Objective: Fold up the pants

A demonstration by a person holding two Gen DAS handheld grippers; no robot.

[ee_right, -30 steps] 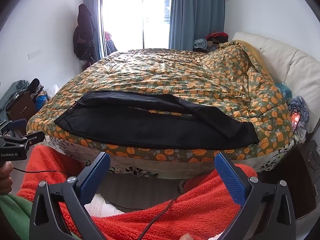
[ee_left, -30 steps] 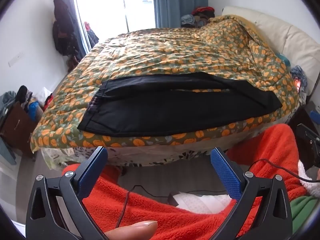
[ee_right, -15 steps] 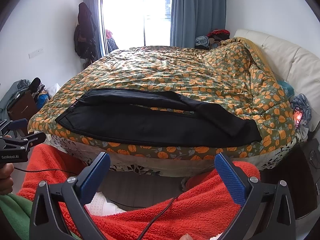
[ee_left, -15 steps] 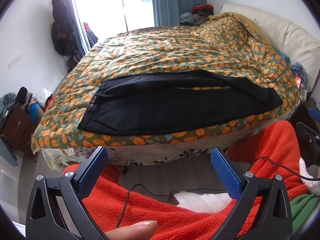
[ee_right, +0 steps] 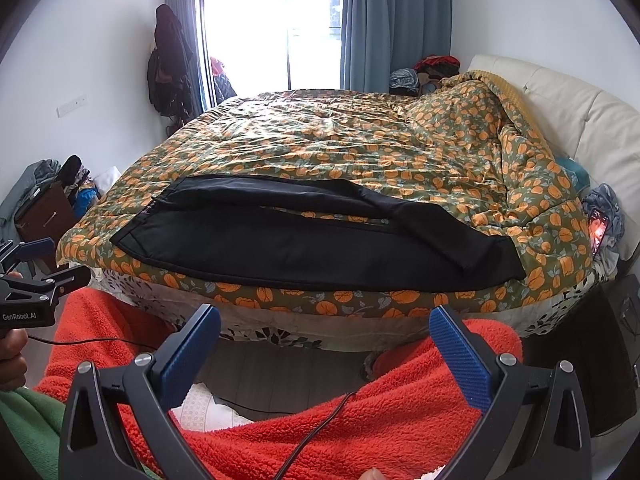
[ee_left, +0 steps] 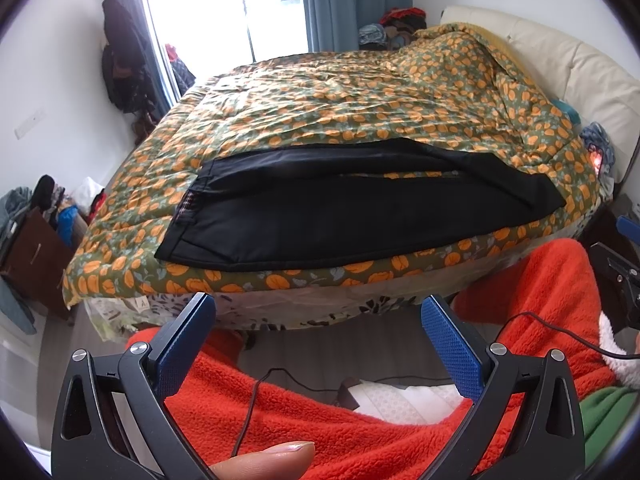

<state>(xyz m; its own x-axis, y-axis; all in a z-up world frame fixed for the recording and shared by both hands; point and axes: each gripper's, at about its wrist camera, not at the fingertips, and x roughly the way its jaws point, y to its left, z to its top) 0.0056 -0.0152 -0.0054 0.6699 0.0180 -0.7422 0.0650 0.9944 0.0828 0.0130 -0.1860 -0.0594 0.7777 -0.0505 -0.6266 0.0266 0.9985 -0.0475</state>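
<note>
Left wrist view: our left gripper (ee_left: 318, 312) is held low in front of the bed (ee_left: 400, 296), its two blue fingers (ee_left: 184, 344) spread wide apart with nothing between them. Below it lie our legs in a red fleece garment (ee_left: 328, 420), crossed by a thin black cable (ee_left: 248, 408). The black pants (ee_left: 340, 220) lie flat across the near edge of the bed on the orange-patterned quilt (ee_left: 360, 100), waistband to the left, legs running to the right. The far leg angles across toward the near right corner, its end resting on the near leg. The pants are well apart from the gripper.

Right wrist view: our right gripper (ee_right: 326, 322) is likewise held low before the bed, fingers (ee_right: 460, 364) wide apart and holding nothing. The pants (ee_right: 280, 248) stretch along the near edge of the quilt (ee_right: 360, 140), with the far leg crossing over the near one at the right end. At the far left edge of this view we see the left gripper's body (ee_right: 28, 296). A window (ee_right: 272, 28) and a blue curtain (ee_right: 392, 20) stand beyond the bed.
</note>
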